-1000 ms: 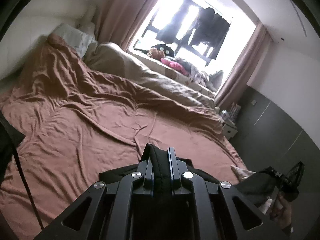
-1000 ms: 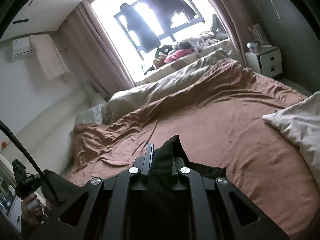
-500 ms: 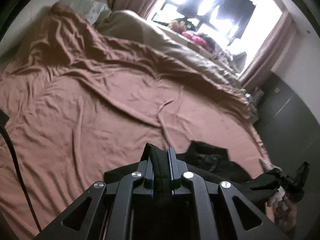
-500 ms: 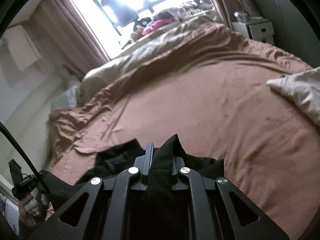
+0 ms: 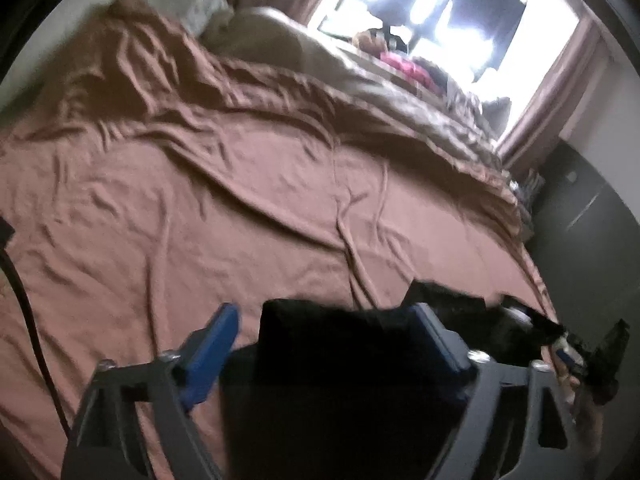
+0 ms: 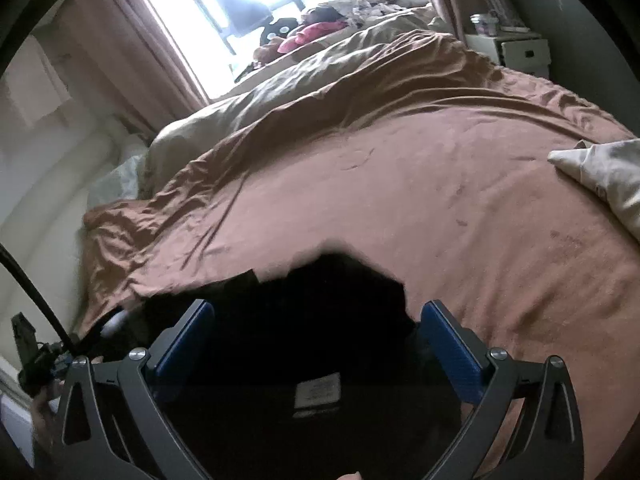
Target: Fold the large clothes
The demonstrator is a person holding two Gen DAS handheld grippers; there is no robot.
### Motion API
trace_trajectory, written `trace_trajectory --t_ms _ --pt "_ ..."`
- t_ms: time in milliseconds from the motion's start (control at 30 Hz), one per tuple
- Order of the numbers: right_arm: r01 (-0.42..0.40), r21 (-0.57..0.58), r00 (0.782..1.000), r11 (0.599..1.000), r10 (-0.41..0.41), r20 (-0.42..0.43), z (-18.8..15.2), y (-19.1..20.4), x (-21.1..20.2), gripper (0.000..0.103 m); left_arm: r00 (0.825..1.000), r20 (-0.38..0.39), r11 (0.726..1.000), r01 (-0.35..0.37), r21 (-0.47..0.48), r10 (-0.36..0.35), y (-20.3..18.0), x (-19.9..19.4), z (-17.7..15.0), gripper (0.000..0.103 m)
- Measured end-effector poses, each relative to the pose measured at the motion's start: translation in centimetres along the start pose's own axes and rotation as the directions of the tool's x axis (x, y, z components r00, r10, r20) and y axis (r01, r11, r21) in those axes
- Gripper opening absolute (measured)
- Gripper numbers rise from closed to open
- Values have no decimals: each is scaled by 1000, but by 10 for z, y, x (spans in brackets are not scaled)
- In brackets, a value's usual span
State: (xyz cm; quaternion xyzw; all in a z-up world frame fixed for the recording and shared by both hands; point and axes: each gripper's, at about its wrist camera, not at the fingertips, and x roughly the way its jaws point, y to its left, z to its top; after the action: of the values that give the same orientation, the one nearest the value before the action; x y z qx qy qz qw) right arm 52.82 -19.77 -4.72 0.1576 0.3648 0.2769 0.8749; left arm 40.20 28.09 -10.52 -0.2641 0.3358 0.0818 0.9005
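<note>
Left wrist view: the left gripper (image 5: 326, 344) has its fingers spread wide, holding nothing. Between and under its blue pads (image 5: 212, 348) lies the black garment (image 5: 340, 380), which spreads past the right-hand finger toward the right edge of the picture. It rests on the brown sheet (image 5: 200, 220), which fills the space ahead of the fingers in loose wrinkles. Far ahead, a beige duvet (image 5: 280, 40) lies bunched below a bright window (image 5: 432, 12). This view is blurred.

Right wrist view: the right gripper (image 6: 320, 340) is likewise wide open and grips nothing. The garment (image 6: 320, 320) lies between its fingers and runs a little ahead of the tips, with a pale label (image 6: 317, 395) showing close to the camera between the fingers. The cloth extends leftward past the left-hand finger to the sheet's edge. The sheet (image 6: 400, 200) is ahead of the fingers; a pale pillow (image 6: 600, 176) sits well off to the right of them, apart from the garment. A white nightstand (image 6: 516, 50) stands far ahead to the right.
</note>
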Motion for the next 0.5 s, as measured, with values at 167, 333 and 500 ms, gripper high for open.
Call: trace_trajectory --t_ms 167,333,500 --pt "32 -39 999 999 -33 -23 -8 1 -20 103 1000 -3 1000 10 -16 -10 5 -15 -3 90" --pt "70 -65 996 995 -73 -48 -17 -11 -29 103 996 -81 999 -35 21 37 12 -17 -26 89" --pt "102 -95 990 990 -110 -93 -37 -15 -39 93 987 -145 997 -61 50 68 24 -21 -63 71"
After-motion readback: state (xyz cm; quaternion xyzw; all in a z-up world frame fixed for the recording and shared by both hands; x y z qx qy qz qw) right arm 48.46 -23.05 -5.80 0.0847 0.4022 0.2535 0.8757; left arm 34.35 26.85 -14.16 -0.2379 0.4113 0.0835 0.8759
